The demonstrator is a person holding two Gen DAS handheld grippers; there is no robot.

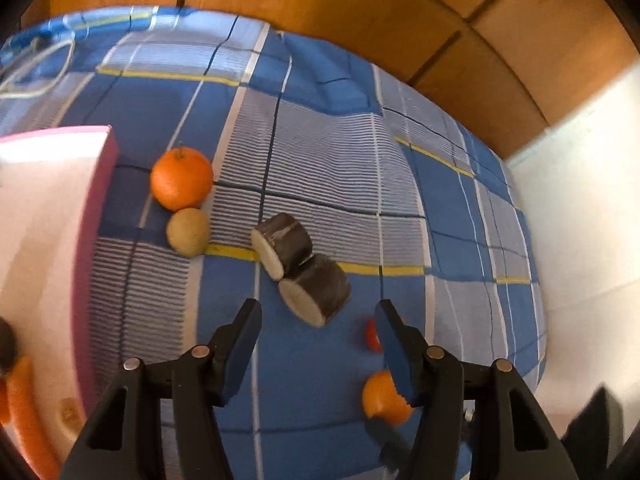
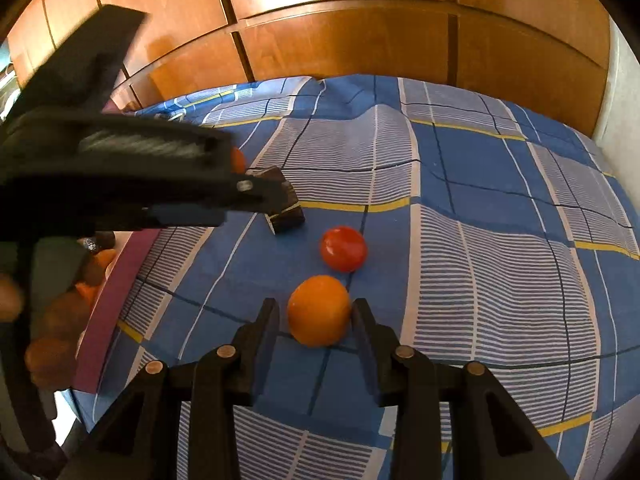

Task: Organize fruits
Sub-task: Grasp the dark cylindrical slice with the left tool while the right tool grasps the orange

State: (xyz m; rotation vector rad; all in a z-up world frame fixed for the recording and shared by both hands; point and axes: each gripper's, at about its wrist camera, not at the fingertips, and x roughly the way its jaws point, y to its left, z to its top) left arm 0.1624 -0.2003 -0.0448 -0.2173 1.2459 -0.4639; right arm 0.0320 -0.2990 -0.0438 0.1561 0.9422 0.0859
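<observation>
**Q:** Checked blue bedding before wooden wardrobe doors is shown; how is the near part to be read?

**A:** Nearest in the right wrist view, the right gripper is seen with its fingers apart on either side of an orange. The right-hand finger appears to touch the peel, while a narrow gap is left at the other. Nothing is clamped yet.

**Q:** And how should the closing be done?

**A:** The fruit is judged to be best taken across its widest part, so the fingers should be lowered slightly before being closed. Since the bedding is soft and a round fruit may roll, slow, even pressure is advised.

**Q:** What is found farther out?

**A:** Just beyond the orange lies a red tomato, close but apart from it; contact with it should be avoided during the lift. Beyond that, two dark-skinned cut pieces lie touching each other, ahead of the left gripper, whose fingers are spread wide and hold nothing. Farther still, a second orange and a small brownish fruit lie touching beside a pink-rimmed tray, in which produce is already held. That tray is judged to be the destination.
</observation>
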